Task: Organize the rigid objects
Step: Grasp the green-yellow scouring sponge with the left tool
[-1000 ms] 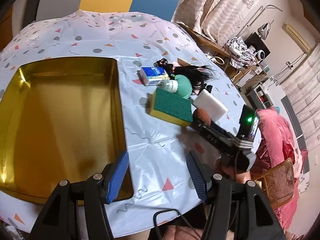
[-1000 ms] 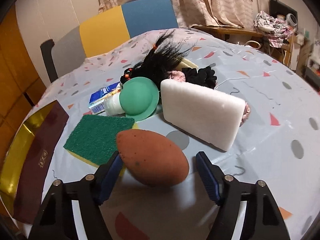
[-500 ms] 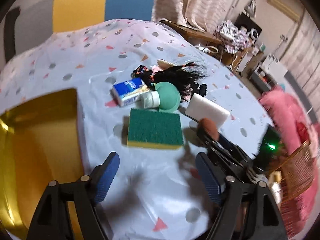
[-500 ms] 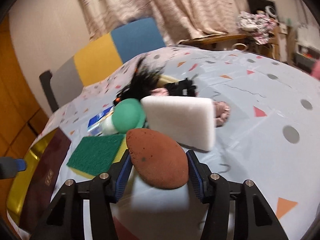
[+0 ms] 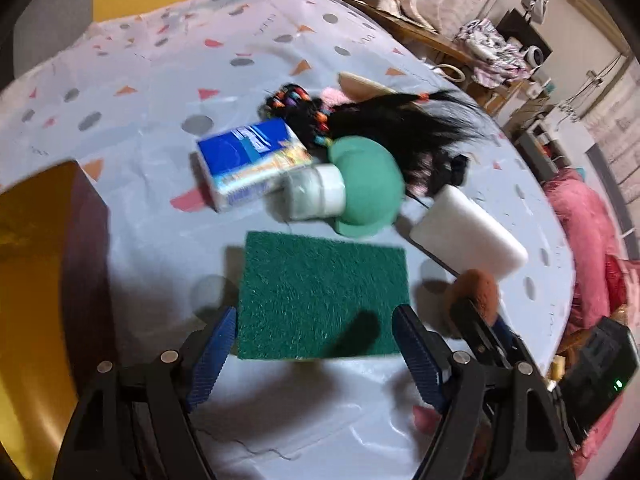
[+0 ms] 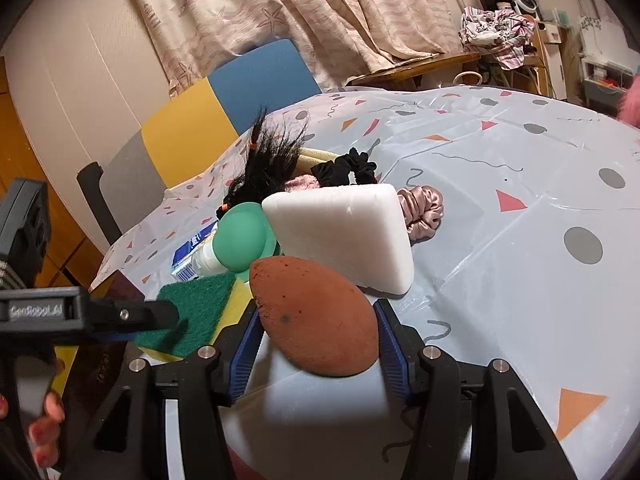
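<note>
My right gripper (image 6: pixel 316 338) is shut on a brown egg-shaped sponge (image 6: pixel 316 316) and holds it above the table; the sponge also shows in the left wrist view (image 5: pixel 478 290). My left gripper (image 5: pixel 316 344) is open, its fingers on either side of the near edge of a green and yellow scouring sponge (image 5: pixel 324 292), also visible in the right wrist view (image 6: pixel 196 312). A white block sponge (image 6: pixel 344 236), a green-capped white bottle (image 5: pixel 340 192) and a blue and white carton (image 5: pixel 252 164) lie behind.
A gold tray (image 5: pixel 36 240) with a dark lid edge sits at the left. A black hair piece (image 5: pixel 396 124), black scrunchie (image 6: pixel 348 168) and pink scrunchies (image 6: pixel 424 212) lie at the back. A chair (image 6: pixel 224 120) stands behind the table.
My right gripper has closed on the brown sponge and lifted it. My left gripper has moved from the tray's edge right and forward to the green sponge.
</note>
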Tool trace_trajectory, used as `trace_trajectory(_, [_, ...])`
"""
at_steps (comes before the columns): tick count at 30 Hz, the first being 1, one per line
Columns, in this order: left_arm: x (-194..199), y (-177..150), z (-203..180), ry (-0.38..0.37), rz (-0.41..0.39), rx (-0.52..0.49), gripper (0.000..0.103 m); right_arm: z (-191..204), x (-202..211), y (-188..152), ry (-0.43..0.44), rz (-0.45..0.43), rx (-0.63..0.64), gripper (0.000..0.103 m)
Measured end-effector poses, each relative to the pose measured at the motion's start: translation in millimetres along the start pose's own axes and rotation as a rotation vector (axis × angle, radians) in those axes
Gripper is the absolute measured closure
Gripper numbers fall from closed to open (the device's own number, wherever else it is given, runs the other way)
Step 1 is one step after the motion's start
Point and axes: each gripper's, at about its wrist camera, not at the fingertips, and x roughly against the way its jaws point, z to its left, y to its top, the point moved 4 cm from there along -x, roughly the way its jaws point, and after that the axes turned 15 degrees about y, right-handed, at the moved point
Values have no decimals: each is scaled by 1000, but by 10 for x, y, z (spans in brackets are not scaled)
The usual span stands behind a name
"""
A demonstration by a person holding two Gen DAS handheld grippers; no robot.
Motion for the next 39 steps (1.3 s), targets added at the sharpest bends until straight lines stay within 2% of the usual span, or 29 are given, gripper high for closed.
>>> trace_trajectory(2, [61, -122, -72, -106, 19, -6, 24, -2, 4, 0, 4, -2, -4, 47])
trace_trajectory(4, [181, -291, -190, -209, 35, -54, 24, -6, 10, 0, 8, -5, -8, 47])
trace_trajectory(5, [258, -347, -206, -199, 15, -82, 26, -14, 17, 0, 10, -8, -13, 47])
trace_trajectory(7, [382, -379, -185, -124, -38, -117, 26, -13, 23, -2, 12, -10, -14, 47])
trace_trajectory(10, [496, -224, -143, -25, -125, -144, 25, -13, 19, 2, 11, -11, -14, 47])
trace_trajectory(12, [468, -78, -156, 40, -148, -184, 24, -20, 27, 3, 15, -15, -18, 47])
trace_trajectory(16, [210, 62, -274, 109, -115, -362, 22, -45, 55, 5, 22, -30, -33, 48])
trace_trajectory(19, [75, 0, -308, 101, -78, -445, 22, -72, 81, 4, 31, -45, -49, 48])
trace_trajectory(22, [-7, -63, -399, 109, -86, -533, 22, -77, 82, 7, 33, -46, -52, 48])
trace_trajectory(25, [-40, -128, -511, 147, -108, -596, 21, -77, 80, 9, 35, -48, -54, 48])
trace_trajectory(28, [-83, -109, -545, 155, -101, -576, 21, -81, 81, 8, 35, -48, -55, 48])
trace_trajectory(31, [-73, -95, -497, 148, -100, -490, 22, -82, 80, 8, 33, -47, -53, 48])
trace_trajectory(36, [-6, -225, -516, 179, -121, -500, 24, -85, 74, 11, 31, -46, -53, 48])
trace_trajectory(39, [50, -294, -433, 171, -109, -445, 24, -83, 73, 9, 29, -45, -52, 48])
